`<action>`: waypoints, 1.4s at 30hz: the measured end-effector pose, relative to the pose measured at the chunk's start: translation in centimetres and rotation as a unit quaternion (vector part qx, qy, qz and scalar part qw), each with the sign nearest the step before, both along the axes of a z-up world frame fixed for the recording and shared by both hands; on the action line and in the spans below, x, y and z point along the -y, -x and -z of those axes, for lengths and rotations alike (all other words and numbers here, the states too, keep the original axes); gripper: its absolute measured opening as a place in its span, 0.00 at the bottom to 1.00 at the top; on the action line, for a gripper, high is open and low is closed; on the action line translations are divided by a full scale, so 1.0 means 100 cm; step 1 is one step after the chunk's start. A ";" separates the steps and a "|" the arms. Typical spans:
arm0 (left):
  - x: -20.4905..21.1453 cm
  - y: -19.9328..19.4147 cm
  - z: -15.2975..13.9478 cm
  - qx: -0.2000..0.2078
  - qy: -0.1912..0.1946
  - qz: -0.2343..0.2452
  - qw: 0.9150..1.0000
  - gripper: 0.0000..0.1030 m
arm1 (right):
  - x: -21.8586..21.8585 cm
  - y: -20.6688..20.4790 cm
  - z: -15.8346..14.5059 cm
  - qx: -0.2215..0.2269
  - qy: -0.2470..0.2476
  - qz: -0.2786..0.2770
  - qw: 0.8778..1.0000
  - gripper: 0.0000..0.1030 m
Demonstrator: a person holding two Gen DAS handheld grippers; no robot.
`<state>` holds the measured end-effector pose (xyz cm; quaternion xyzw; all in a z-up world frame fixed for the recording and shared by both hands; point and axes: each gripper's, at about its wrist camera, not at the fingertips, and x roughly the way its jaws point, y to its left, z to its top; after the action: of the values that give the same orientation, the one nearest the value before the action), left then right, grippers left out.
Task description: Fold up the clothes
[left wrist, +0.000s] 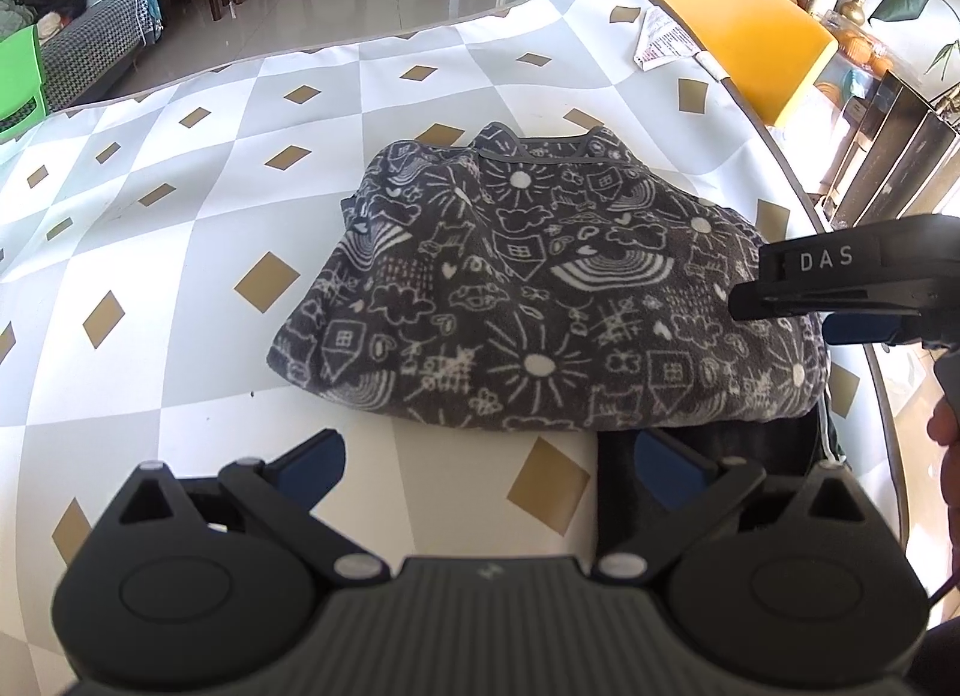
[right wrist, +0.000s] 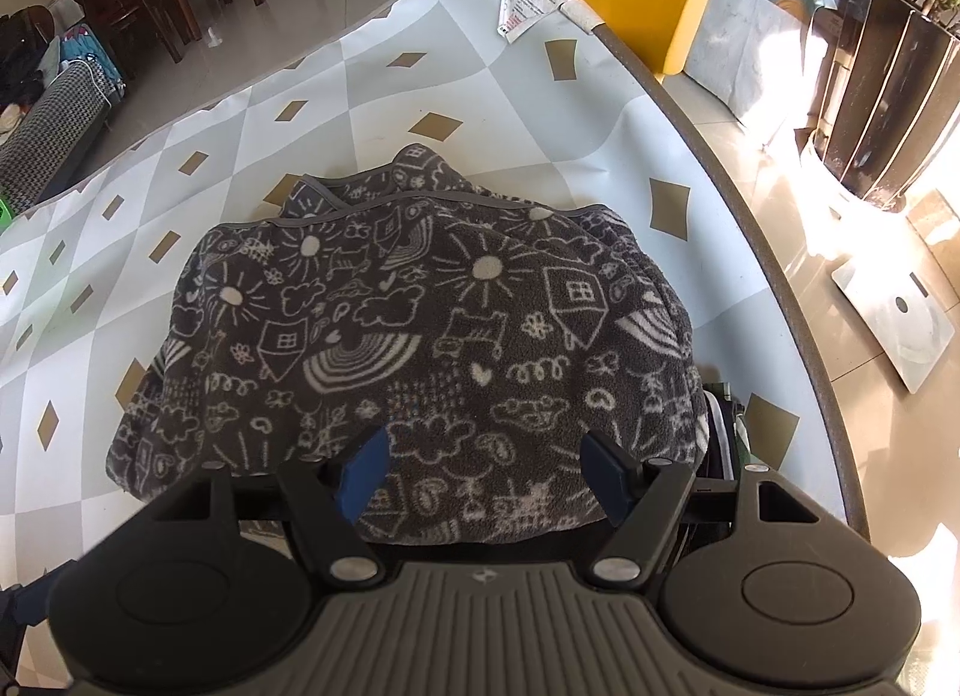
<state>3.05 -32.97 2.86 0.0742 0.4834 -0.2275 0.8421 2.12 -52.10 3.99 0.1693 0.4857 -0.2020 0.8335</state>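
A dark grey fleece garment [left wrist: 540,288] printed with white suns, houses and rainbows lies folded into a thick bundle on the checked tablecloth [left wrist: 180,204]. My left gripper [left wrist: 489,465] hovers open just in front of the bundle's near edge, nothing between its blue pads. In the left wrist view my right gripper [left wrist: 798,315] reaches in from the right over the bundle's right side. Seen from the right wrist, the right gripper [right wrist: 483,471] stands open above the garment [right wrist: 420,336], its pads apart and clear of the cloth.
A dark item [left wrist: 708,456] lies under the bundle's near right corner. A paper leaflet [left wrist: 666,39] rests at the far table edge beside a yellow chair [left wrist: 750,42]. The table edge [right wrist: 780,276] curves close on the right, with floor, a cabinet and a scale beyond.
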 end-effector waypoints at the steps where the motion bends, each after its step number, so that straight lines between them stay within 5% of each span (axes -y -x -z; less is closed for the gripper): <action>1: -0.001 0.001 0.000 0.000 -0.001 -0.002 1.000 1.00 | -0.001 0.001 -0.001 0.000 -0.002 0.000 1.000 0.68; 42: -0.012 0.049 -0.005 0.019 -0.035 0.012 0.999 1.00 | -0.009 0.035 -0.002 0.004 -0.023 0.010 1.000 0.68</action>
<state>-1.81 -31.81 3.31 0.1134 0.4740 -0.2191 0.8453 -1.37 -51.15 4.20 0.1942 0.4850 -0.1986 0.8292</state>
